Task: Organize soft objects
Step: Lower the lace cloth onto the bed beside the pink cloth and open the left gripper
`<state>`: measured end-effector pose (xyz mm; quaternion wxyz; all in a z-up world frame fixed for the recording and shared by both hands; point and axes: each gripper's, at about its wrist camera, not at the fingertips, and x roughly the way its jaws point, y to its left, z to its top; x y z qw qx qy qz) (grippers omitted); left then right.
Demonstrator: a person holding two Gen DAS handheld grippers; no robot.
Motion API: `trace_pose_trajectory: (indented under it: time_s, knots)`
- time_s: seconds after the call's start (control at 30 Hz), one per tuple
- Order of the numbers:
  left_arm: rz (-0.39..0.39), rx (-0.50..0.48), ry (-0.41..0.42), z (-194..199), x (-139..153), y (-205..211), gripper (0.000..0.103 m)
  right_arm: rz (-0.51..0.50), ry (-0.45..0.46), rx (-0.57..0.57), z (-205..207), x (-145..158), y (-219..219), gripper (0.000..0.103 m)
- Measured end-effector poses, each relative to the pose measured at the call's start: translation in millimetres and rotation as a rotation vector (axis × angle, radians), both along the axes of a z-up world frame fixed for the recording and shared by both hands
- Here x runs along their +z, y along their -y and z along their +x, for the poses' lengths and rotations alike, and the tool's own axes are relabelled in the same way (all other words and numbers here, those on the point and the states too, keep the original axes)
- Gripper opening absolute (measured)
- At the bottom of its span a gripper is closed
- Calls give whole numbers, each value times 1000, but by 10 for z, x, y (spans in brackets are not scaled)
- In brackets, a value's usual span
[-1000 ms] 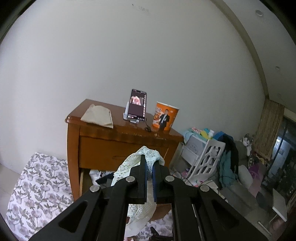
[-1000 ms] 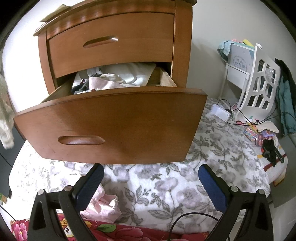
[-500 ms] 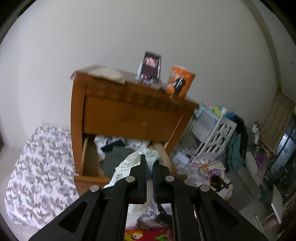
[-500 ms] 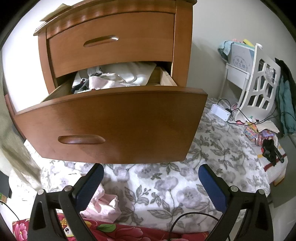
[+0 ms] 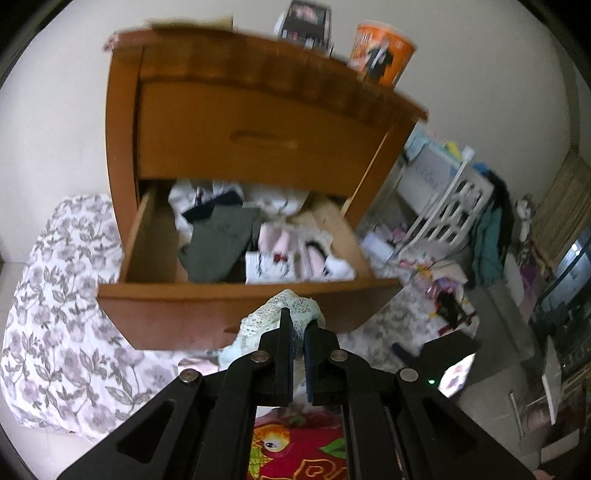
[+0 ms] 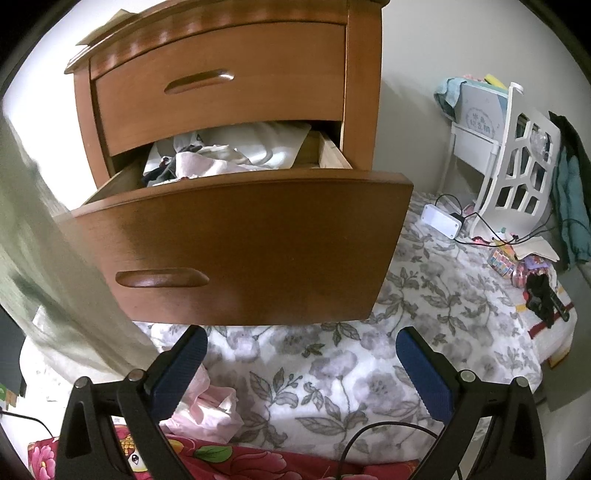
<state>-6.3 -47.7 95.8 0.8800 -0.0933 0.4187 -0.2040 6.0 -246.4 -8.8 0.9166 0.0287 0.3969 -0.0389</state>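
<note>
My left gripper (image 5: pixel 299 321) is shut on a pale lace cloth (image 5: pixel 284 306) that bunches over its tips and hangs below. It hovers just in front of the pulled-out lower drawer (image 5: pixel 243 291) of a wooden nightstand, which holds several folded clothes (image 5: pixel 218 243). In the right wrist view the same cloth (image 6: pixel 40 236) hangs blurred at the left edge. My right gripper (image 6: pixel 301 354) stands open and empty over the floral bedding, below the drawer front (image 6: pixel 251 251). A pink garment (image 6: pixel 207 410) lies by its left finger.
The nightstand top carries an orange tub (image 5: pixel 380 51) and a phone on a stand (image 5: pixel 304 24). A white rack (image 6: pixel 517 162) with hanging clothes stands to the right. A white power strip (image 6: pixel 441 221), cables and small items lie on the floral sheet (image 6: pixel 369 369).
My left gripper has dropped and tipped downward with the lace cloth, from level with the nightstand top to just above the open drawer. The cloth now fills more of the right view's left edge. The right gripper stayed still.
</note>
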Motion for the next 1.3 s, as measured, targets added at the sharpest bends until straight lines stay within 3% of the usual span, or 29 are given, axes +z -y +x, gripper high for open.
trace_pose_trajectory:
  time_s: [0.37, 0.5, 0.67, 0.87, 1.3]
  knots:
    - [110, 18, -258, 235, -1202, 136, 4, 8, -9, -1, 8, -18, 12, 103]
    - [150, 40, -301, 221, -1467, 120, 4, 10, -12, 0, 14, -26, 10, 103]
    - [215, 68, -332, 232, -1705, 91, 4, 5, -23, 5, 27, -43, -3, 103]
    - [238, 105, -372, 228, -1933, 5, 4, -8, -31, 13, 44, -53, -37, 103]
    - [236, 120, -406, 269, -2065, -54, 4, -44, -56, 35, 70, -91, -104, 103]
